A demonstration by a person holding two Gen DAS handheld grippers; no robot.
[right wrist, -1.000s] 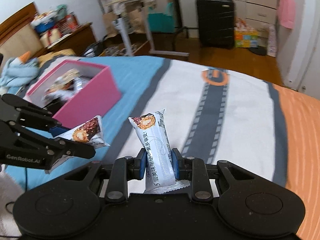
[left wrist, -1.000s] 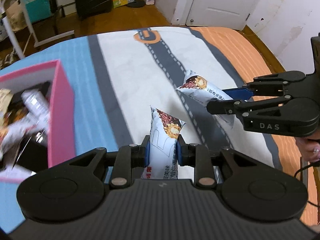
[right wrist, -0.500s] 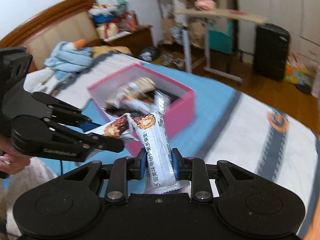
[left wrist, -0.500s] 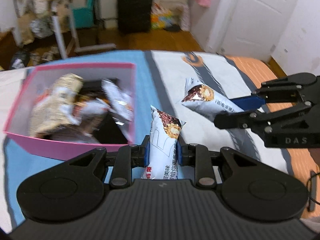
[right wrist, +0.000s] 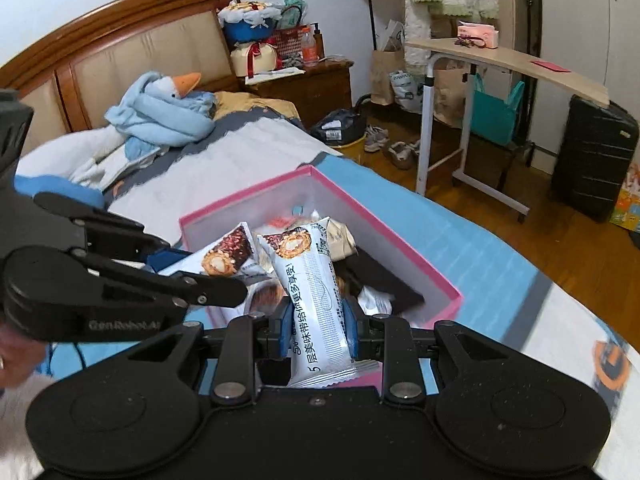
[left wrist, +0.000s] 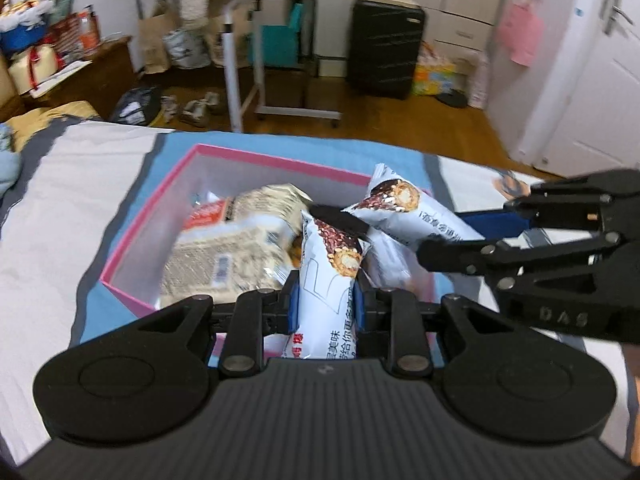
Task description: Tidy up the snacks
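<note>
My left gripper (left wrist: 326, 304) is shut on a white snack bar packet (left wrist: 332, 276) and holds it upright over the near edge of the pink box (left wrist: 256, 158). My right gripper (right wrist: 314, 322) is shut on a matching white snack bar packet (right wrist: 314, 288), also above the pink box (right wrist: 400, 236). Each gripper shows in the other's view: the right one (left wrist: 480, 236) with its packet (left wrist: 416, 216), the left one (right wrist: 200, 276) with its packet (right wrist: 228, 258). The box holds several snack packets, among them a beige one (left wrist: 236, 252).
The box sits on a blue, white and grey bedspread (left wrist: 60, 208). A blue goose plush (right wrist: 160, 116) lies by the wooden headboard (right wrist: 120, 48). Beyond the bed stand a rolling side table (left wrist: 304, 8), a black suitcase (left wrist: 382, 52) and a white door (left wrist: 592, 92).
Both grippers have swung left from over the open bedspread to above the pink box, each still holding its packet. The two packets have come close together.
</note>
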